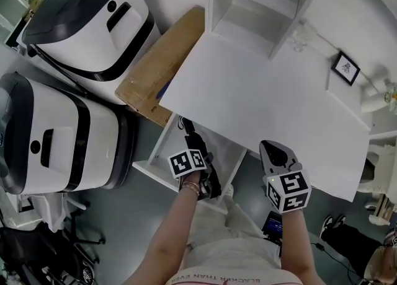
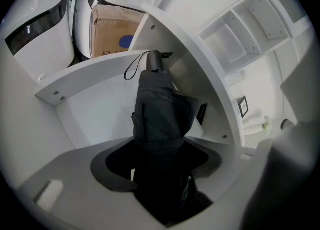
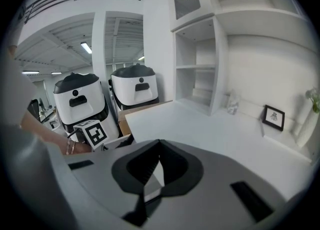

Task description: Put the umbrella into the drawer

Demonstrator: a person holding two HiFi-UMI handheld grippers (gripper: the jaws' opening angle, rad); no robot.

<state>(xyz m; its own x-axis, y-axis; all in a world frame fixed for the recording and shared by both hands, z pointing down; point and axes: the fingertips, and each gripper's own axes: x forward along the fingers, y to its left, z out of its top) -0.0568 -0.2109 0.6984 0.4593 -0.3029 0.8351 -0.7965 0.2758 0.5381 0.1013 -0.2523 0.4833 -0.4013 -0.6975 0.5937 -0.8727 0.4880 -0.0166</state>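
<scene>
So my left fingers [image 2: 111, 168] are clamped on the folded dark umbrella [image 2: 161, 116], gripping it round the fabric part. The rest of it sticks out ahead of them, with the handle and its little strap loop [image 2: 132, 67] at the far end. That far end is pointing down into the open drawer [image 2: 75, 81], just under the edge of the white surface [image 1: 260, 104]. Whether it's touching the drawer bottom I honestly can't tell. From the head view the drawer is pulled out below the near-left corner of the surface, and the umbrella hangs over it at a steep tilt. My right fingers [image 3: 137, 166] have their tips together with nothing in them, and they hover at the near edge of the surface, off to the right of the drawer and not touching it. The surface is mostly bare. At the back there's a white shelf unit [image 1: 260, 5], a small clear glass thing [image 1: 301, 35] by it, and a little black-framed picture [image 1: 345, 68] leaning against the wall. A cardboard box [image 1: 158, 70] is wedged along the left side of the surface, right behind the drawer. Past that are two big white-and-black machines [image 1: 93, 17] [image 1: 56, 132] on the grey floor [image 1: 142, 215], close to the drawer's left side.
</scene>
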